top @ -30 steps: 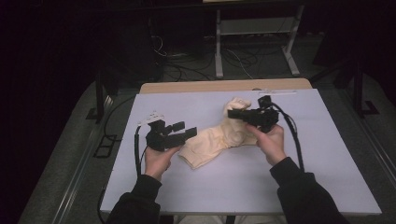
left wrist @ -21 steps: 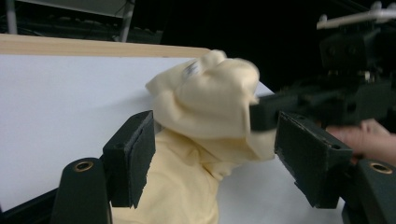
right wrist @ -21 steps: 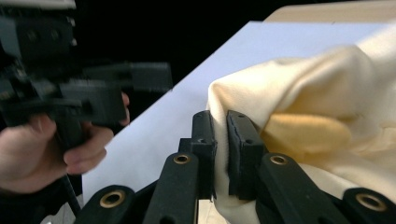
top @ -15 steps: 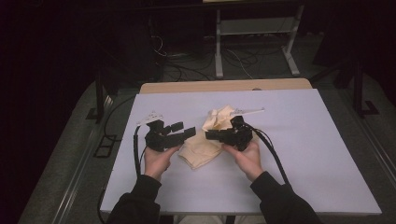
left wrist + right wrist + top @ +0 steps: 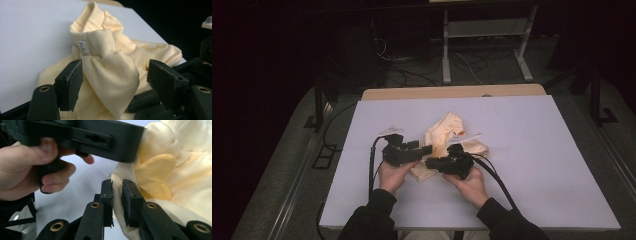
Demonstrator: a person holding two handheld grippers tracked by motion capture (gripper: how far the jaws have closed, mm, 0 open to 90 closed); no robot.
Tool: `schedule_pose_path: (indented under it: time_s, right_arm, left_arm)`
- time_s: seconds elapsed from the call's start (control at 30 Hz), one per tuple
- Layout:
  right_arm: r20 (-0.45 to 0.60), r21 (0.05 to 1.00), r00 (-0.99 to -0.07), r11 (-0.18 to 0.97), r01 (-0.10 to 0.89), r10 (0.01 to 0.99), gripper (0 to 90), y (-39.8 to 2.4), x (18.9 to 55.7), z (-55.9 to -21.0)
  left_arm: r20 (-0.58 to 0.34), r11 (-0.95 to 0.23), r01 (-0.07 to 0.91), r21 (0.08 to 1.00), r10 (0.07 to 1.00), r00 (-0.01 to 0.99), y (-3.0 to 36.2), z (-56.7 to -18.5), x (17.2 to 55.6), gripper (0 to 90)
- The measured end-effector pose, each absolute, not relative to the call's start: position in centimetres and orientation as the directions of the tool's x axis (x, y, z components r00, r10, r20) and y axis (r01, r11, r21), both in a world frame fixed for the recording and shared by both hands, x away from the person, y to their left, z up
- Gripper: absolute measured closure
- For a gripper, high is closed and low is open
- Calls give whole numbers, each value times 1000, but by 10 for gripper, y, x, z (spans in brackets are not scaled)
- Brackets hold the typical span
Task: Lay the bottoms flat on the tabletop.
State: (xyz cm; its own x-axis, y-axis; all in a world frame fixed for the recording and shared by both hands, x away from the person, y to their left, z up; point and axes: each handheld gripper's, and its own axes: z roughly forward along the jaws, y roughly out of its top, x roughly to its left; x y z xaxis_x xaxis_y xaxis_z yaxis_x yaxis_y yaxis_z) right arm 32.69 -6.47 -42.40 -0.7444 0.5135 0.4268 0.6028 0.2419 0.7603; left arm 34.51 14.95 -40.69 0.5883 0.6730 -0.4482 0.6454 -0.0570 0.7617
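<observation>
The cream garment (image 5: 447,137) lies bunched at the centre of the frame on the white table (image 5: 537,150). The right gripper (image 5: 117,191) pinches a fold of its edge between nearly closed jaws; the left gripper (image 5: 113,80) gapes wide before the ribbed collar (image 5: 102,42). Closing squarely on one layer would likely serve best. Bare tabletop surrounds the cloth, widest at the right.

Left tool (image 5: 113,80) jaws spread wide; right tool (image 5: 117,192) jaws nearly closed.
</observation>
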Motion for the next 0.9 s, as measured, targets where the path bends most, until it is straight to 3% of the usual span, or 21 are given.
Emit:
schedule_pose_path:
  time_s: [0.13,0.2,0.3,0.37,0.63,0.9]
  right_arm:
    - [451,755,-763,258,603,462,797,-60,322,-425]
    - [443,757,-772,271,594,456,793,-57,320,-425]
    - [373,770,-804,330,547,464,734,-50,313,-422]
    - [367,771,-805,332,544,465,690,-51,312,-420]
    - [333,775,-801,339,533,497,505,-77,315,-402]
    - [298,792,-755,291,537,584,438,-122,326,-383]
  left_arm:
    - [-430,-111,658,745,673,601,140,-411,348,399]
    - [-414,-132,657,743,679,605,139,-411,348,556]
    - [-412,-164,673,721,679,608,137,-414,351,697]
    - [-414,-163,676,719,680,605,139,-415,351,744]
    - [-401,-140,662,737,697,594,150,-412,350,802]
    - [-390,-138,654,744,705,592,150,-413,348,808]
